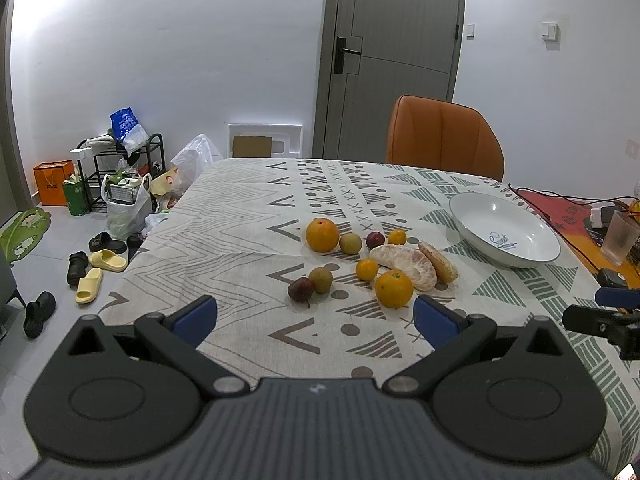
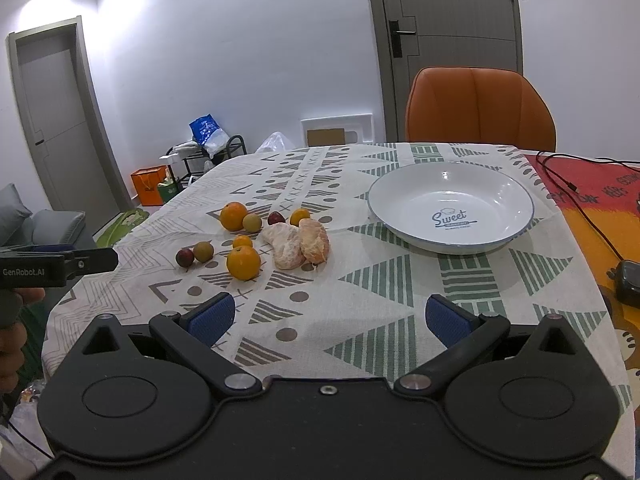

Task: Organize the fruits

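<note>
Both grippers hang over the near edge of the table, nothing in either. Left gripper [image 1: 315, 322] sits at the bottom of its own view w/ blue pads spread wide, bare cloth between them. Right gripper [image 2: 327, 320] likewise at the bottom of its view, pads wide apart, nothing held.

Fruit is bunched mid-table on the patterned tablecloth [image 1: 240, 216], centre of the left view, centre-left of the right view. Nearest the left gripper: a big orange [image 1: 394, 289], just above its right pad in frame. Another big orange [image 1: 322, 235] at the back of the bunch, w/ a greenish-brown round fruit [image 1: 350, 243] touching it on the right. Two small oranges, one in the middle [image 1: 367, 269], one further back [image 1: 397, 237]. A dark red fruit [image 1: 375, 239] next to that back one. At lower left of the bunch, a second dark red fruit [image 1: 300, 289] against a second greenish-brown fruit [image 1: 320, 279]. Two peeled citrus chunks lie side by side at the right of the bunch, paler one [image 1: 404, 266] and more orange one [image 1: 438, 262]; they look to be touching.

White plate [image 2: 452, 232] w/ blue rim, "Sweet" printed inside, sits right of the fruit, apart from it, no fruit on it. Orange chair [image 2: 480, 108] behind the table's far edge.
</note>
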`<state>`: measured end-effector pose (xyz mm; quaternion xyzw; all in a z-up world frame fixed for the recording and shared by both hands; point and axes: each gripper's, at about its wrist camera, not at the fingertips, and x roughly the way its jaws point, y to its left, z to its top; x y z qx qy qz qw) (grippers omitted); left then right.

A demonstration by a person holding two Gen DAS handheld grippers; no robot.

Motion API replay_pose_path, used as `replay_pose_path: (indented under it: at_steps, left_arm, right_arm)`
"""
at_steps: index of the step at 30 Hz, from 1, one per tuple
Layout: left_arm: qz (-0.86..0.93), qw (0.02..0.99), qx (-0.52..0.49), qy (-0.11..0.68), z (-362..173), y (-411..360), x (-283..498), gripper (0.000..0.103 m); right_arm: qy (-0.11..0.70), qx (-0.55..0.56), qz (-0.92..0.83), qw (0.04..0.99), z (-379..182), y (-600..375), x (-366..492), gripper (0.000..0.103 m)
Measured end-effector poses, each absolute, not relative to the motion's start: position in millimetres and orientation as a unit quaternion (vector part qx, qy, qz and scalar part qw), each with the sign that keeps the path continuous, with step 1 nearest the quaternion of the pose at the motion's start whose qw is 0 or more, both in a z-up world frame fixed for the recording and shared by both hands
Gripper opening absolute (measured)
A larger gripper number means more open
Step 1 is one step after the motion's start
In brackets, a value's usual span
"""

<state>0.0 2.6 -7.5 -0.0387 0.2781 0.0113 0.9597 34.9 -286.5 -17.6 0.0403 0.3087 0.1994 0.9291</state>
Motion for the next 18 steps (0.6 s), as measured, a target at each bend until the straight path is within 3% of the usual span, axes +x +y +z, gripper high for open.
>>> replay_pose_path:
  at_steps: [18]
  left_arm:
    - [0.009, 0.958, -0.036, 0.284, -8.6, 2.5, 2.6, 0.103]
  right_arm:
    - [0.313, 0.04, 0.203, 0.927, -21.3, -283.8, 36.2, 0.103]
